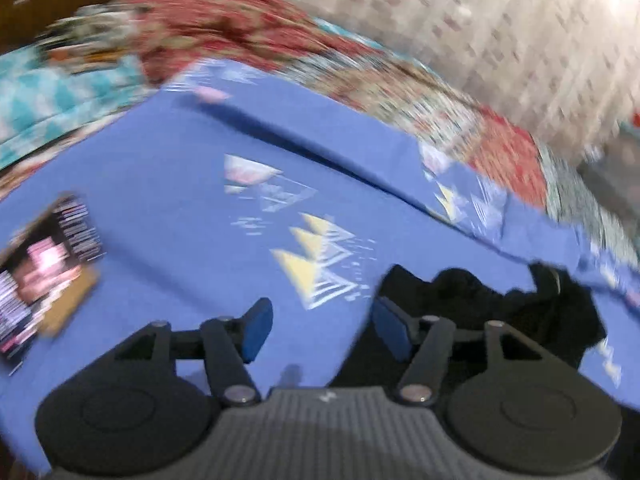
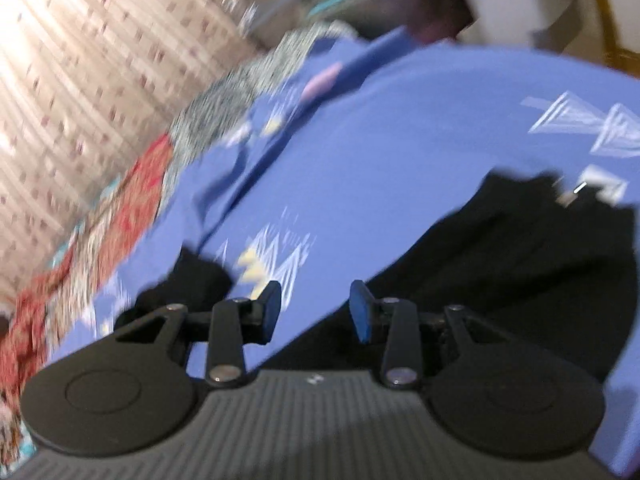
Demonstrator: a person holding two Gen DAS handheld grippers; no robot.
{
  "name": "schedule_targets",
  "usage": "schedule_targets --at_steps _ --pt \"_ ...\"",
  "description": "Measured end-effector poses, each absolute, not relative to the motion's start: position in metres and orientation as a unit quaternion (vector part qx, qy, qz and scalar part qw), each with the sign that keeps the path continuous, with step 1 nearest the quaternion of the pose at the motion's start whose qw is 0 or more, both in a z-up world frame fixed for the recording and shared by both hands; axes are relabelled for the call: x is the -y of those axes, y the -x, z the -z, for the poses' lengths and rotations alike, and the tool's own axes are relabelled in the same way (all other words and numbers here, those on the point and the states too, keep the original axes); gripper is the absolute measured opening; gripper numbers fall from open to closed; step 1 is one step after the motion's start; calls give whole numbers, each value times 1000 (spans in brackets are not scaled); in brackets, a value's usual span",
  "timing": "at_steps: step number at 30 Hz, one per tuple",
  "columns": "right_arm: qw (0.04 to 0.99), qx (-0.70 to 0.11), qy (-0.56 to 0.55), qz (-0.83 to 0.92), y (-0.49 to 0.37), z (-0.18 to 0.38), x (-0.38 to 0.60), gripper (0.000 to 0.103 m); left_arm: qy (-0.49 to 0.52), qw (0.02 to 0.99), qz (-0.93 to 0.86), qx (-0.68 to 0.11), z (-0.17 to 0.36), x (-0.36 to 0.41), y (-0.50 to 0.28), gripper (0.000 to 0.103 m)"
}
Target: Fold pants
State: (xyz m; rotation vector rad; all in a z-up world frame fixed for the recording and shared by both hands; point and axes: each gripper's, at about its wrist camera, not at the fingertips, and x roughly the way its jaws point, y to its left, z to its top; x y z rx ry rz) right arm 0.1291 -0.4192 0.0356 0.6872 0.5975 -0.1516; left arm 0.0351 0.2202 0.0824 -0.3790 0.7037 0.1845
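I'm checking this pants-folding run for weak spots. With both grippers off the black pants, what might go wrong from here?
1. The black pants lie bunched, not flat, so a regrasp may catch several layers.
2. Both views are motion-blurred; the left gripper and right gripper, both open, could pinch the blue sheet instead.
3. A printed packet lies on the sheet and could get swept.

Motion blur smears the card (image 1: pixel 48 276) print; the black pants (image 2: pixel 520 264) run offscreen.

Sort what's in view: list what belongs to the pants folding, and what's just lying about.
For the job:
black pants
left gripper, open
right gripper, open

Lying about:
blue sheet, under the pants
printed card
red patterned cloth
curtain
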Motion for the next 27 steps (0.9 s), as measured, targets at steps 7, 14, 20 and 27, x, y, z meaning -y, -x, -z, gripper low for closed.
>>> schedule_targets --at_steps 7,14,20,27 --pt "884 -341 -316 55 -104 -23 383 41 163 901 -3 -402 -26 -187 -134 89" --pt "881 -351 -310 69 -95 -13 375 41 68 898 21 -434 -6 -110 -154 27" --pt "884 -352 -301 64 -96 -19 370 43 92 930 -113 -338 -36 -136 -119 16" --pt "898 -345 -269 45 -114 -37 350 43 210 882 -289 -309 -30 -233 -71 16"
